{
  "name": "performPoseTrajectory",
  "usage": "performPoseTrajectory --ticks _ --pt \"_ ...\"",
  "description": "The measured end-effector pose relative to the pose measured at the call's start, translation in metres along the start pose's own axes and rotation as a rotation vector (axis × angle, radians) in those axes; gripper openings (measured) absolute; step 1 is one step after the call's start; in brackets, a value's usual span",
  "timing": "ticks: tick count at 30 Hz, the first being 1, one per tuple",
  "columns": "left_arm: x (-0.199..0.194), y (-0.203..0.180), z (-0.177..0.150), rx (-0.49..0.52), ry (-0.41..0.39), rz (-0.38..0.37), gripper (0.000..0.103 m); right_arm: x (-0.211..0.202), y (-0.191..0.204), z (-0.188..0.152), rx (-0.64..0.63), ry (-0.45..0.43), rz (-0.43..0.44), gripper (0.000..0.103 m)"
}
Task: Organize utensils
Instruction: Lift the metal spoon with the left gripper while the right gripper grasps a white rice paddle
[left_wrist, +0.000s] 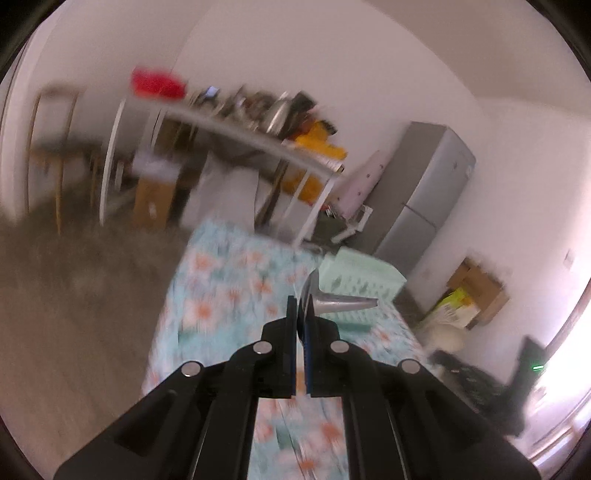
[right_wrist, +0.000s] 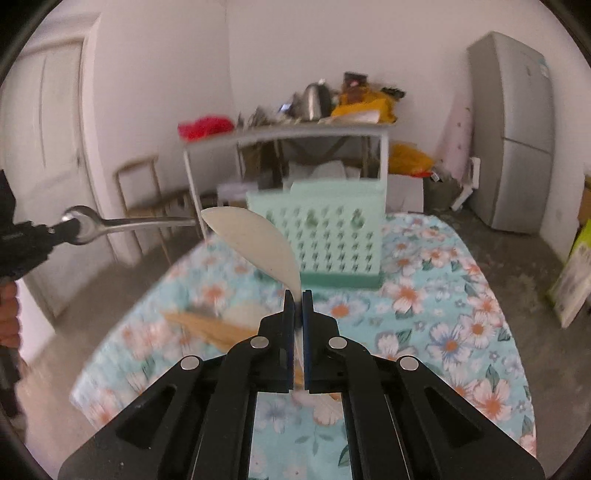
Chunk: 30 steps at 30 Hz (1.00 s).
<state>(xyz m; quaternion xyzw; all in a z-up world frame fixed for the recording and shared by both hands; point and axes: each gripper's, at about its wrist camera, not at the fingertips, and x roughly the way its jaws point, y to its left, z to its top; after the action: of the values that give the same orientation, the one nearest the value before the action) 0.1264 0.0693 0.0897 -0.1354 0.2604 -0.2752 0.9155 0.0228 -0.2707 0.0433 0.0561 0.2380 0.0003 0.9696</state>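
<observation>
My left gripper (left_wrist: 301, 301) is shut on a metal spoon (left_wrist: 343, 303), whose handle sticks out to the right above the floral tablecloth (left_wrist: 221, 288). In the right wrist view that same spoon (right_wrist: 110, 223) hangs at the far left, held level in the air. My right gripper (right_wrist: 298, 295) is shut on the handle of a white rice paddle (right_wrist: 255, 240), its blade rising up and to the left. A mint green perforated utensil basket (right_wrist: 332, 236) stands on the table beyond the paddle; the basket (left_wrist: 364, 280) also shows behind the spoon. Wooden utensils (right_wrist: 210, 326) lie on the cloth, blurred.
Behind the table is a grey shelf table (right_wrist: 295, 134) loaded with a kettle, bags and a red item. A grey fridge (right_wrist: 517, 129) stands at the right, a wooden chair (right_wrist: 140, 192) and a door (right_wrist: 48, 129) at the left. Cardboard boxes (left_wrist: 476, 295) sit on the floor.
</observation>
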Motion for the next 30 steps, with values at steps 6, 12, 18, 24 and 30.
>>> performPoseTrajectory --ticks 6,12,18,24,30 --pt "0.036 -0.051 0.049 0.186 -0.06 0.077 0.002 -0.013 -0.026 0.007 0.109 -0.081 0.025 0.002" --pt "0.081 -0.095 0.085 0.407 -0.012 0.165 0.002 -0.016 -0.053 0.015 0.16 -0.102 0.058 0.002" --pt "0.127 -0.117 0.087 0.597 0.11 0.275 0.002 -0.012 -0.071 0.015 0.185 -0.097 0.079 0.002" --pt "0.169 -0.129 0.079 0.719 0.222 0.309 0.002 -0.01 -0.08 0.015 0.211 -0.088 0.101 0.002" --pt "0.212 -0.122 0.078 0.603 0.326 0.252 0.004 -0.011 -0.091 0.023 0.262 -0.079 0.175 0.002"
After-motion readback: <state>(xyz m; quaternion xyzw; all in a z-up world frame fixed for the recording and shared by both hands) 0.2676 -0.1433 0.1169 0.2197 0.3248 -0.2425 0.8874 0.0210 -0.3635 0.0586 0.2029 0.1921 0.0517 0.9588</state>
